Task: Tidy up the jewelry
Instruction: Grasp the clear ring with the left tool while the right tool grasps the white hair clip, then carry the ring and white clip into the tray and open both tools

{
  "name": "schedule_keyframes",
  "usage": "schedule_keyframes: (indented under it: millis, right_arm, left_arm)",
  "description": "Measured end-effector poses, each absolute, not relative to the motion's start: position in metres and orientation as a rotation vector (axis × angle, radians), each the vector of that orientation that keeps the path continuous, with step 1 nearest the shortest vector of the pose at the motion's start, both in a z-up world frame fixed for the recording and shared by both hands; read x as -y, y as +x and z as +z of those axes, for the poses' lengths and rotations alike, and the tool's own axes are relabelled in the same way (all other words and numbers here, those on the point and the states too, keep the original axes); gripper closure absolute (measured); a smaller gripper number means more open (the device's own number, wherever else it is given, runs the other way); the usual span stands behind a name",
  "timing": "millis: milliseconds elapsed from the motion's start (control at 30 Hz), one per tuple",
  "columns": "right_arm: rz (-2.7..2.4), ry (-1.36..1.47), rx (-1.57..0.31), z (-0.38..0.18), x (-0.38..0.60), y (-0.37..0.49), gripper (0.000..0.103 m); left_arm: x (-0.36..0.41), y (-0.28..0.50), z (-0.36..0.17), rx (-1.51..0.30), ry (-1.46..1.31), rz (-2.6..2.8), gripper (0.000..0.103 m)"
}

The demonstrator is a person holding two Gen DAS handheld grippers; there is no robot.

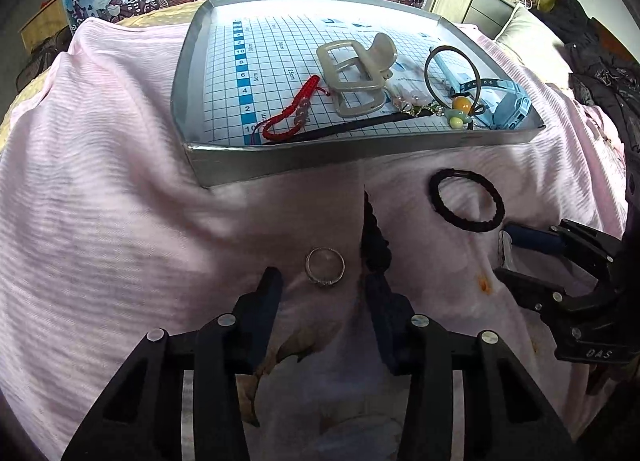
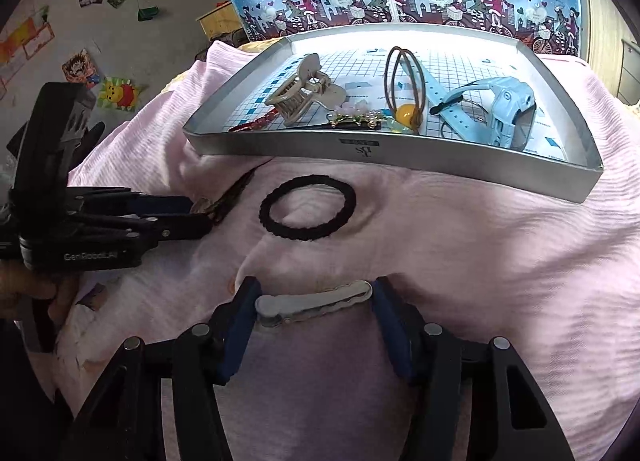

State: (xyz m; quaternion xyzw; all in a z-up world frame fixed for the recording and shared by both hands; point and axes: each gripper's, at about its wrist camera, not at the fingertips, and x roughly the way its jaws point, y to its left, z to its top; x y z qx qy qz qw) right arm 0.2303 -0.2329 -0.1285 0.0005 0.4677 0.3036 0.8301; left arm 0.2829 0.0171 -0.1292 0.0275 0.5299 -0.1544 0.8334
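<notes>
I see a big pink blanket [image 2: 460,261] spread over the bed. It is soft and wrinkly, so small things sink into it a little.

At the top middle of both views sits a grey tray [image 2: 400,147] with short stiff walls and squared paper inside. Already in it are a pale hair clip [image 1: 356,73], a blue watch [image 2: 500,113], a red bracelet [image 1: 288,117] and a brown hair tie [image 2: 404,73].

Just below the tray, in the middle of the right view, lies a black hair tie [image 2: 308,207]. It looks fuzzy, soft and stretchy. I would pinch one side of the loop.

My right claw [image 2: 312,303] is low in the middle of its view. Its blue pads touch both ends of a flat silver hair clip [image 2: 316,301], so I think it has hold of it end to end. The clip looks thin, hard and smooth, so it could slip or flip.

My left claw [image 1: 320,285] is spread wide, gripping nothing. A small silver ring [image 1: 325,265] lies flat between its tips, in the lower middle of the left view. It is tiny, hard, shiny and light. I would squeeze across its round band, gently, or it may pop away.
</notes>
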Motion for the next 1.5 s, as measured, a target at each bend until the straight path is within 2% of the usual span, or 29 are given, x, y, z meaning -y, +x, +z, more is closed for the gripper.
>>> schedule_keyframes:
  millis: [233, 367, 800, 1100, 1500]
  right_arm:
    - [0.651, 0.005, -0.990, -0.129, 0.230, 0.229, 0.047]
    - [0.660, -0.003, -0.985, -0.128, 0.227, 0.226, 0.047]
    - [0.664, -0.017, -0.955, -0.122, 0.222, 0.220, 0.048]
    - [0.643, -0.027, -0.826, -0.099, 0.224, 0.211, 0.048]
    - [0.628, -0.034, -0.807, -0.096, 0.227, 0.211, 0.048]
  left_arm:
    - [-0.019, 0.286, -0.131, -1.127, 0.045, -0.331, 0.081]
    - [-0.014, 0.284, -0.131, -1.122, 0.071, -0.347, 0.085]
    - [0.001, 0.275, -0.125, -1.087, 0.128, -0.379, 0.086]
    - [-0.005, 0.266, -0.111, -1.076, 0.077, -0.365, 0.086]
    - [0.003, 0.255, -0.094, -1.018, 0.071, -0.414, 0.087]
